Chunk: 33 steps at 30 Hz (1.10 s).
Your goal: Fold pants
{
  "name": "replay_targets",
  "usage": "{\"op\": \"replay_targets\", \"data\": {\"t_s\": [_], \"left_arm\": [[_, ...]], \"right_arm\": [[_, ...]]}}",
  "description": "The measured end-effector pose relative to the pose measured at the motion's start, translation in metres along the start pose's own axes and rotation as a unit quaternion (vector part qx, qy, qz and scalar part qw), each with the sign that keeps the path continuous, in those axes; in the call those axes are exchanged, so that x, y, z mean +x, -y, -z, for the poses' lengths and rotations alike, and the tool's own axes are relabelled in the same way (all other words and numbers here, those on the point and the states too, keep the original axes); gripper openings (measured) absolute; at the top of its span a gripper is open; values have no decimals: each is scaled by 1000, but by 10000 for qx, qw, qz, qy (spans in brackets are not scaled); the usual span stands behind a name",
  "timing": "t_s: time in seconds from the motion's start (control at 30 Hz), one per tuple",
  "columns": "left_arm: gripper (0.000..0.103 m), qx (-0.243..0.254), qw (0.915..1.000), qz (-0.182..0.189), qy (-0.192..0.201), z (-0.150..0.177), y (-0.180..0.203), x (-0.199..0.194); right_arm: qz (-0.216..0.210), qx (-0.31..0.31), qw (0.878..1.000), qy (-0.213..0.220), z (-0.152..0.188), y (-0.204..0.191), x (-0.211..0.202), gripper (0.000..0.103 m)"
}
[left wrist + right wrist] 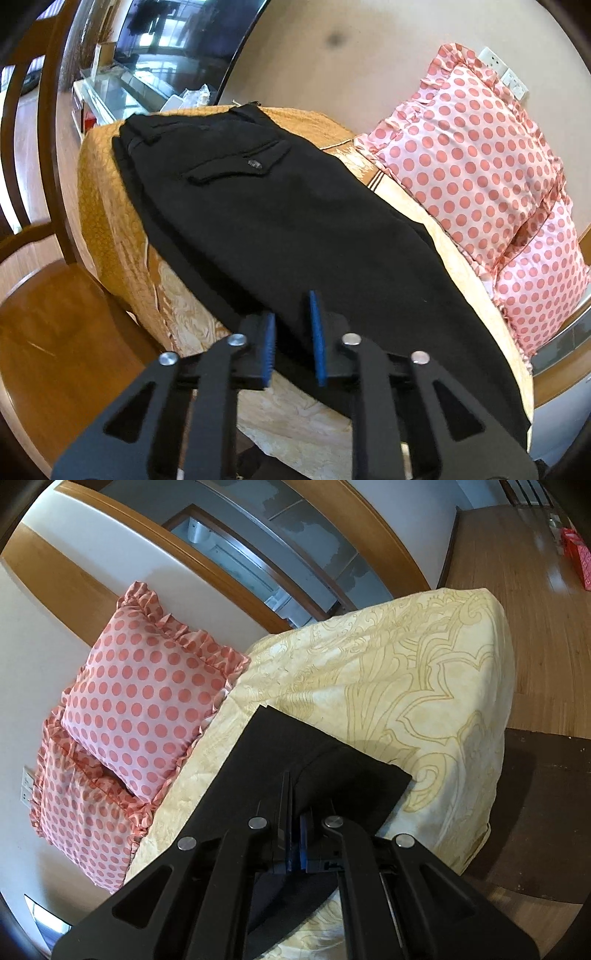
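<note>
Two grippers, both closed down on black cloth.

Left wrist view: left gripper [294,345] at 6 o'clock, blue pads [317,339] drawn close with only a narrow slot between them. Black cloth fills that slot, so it is pinching the near edge of the pants [280,206]. From there the pants run away toward 11 o'clock, lying flat on a yellow patterned bed cover [110,229]. Waistband at the far end, back pocket with a small button facing up. A wooden chair [55,321] stands at 8 o'clock beside the bed. Two pink spotted pillows [469,155] are stacked at 2 to 3 o'clock against the wall, just beside the pants but not touching them. A dark screen [177,44] is at 11 o'clock, far back.

Right wrist view: right gripper [296,843] at 6 o'clock, pads pressed together. The pants [280,746] rise in a small ridge right at the fingertips, so the cloth is caught there. The square leg end lies just beyond, toward 12 o'clock, on the bed cover [406,657]. The pillows [147,698] sit at 9 o'clock, and wooden floor [535,609] shows at 2 o'clock past the bed corner.
</note>
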State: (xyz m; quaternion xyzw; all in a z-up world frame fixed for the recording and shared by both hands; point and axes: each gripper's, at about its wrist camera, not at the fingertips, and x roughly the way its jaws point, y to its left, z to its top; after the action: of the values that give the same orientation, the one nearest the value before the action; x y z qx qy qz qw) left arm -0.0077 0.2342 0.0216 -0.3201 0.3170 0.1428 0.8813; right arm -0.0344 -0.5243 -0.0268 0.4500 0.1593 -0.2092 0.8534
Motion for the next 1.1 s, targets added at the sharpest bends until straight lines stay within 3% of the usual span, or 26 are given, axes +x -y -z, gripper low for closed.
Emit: {"op": "replay_targets", "data": {"t_s": [0.23,0.73,1.1], "left_arm": [[9,12,9999,123,91,8,-6,-10],[13,112,9999,80,26,8,-3,-5],[8,277,9994,154,-106,2,-6,-7]], "right_arm": [[-41,-26,9994,329,1,-8,-17,3],[208,113,9997,-45,8,9,3,3],[192,-109,9998,-6,2,2,-1,3]]}}
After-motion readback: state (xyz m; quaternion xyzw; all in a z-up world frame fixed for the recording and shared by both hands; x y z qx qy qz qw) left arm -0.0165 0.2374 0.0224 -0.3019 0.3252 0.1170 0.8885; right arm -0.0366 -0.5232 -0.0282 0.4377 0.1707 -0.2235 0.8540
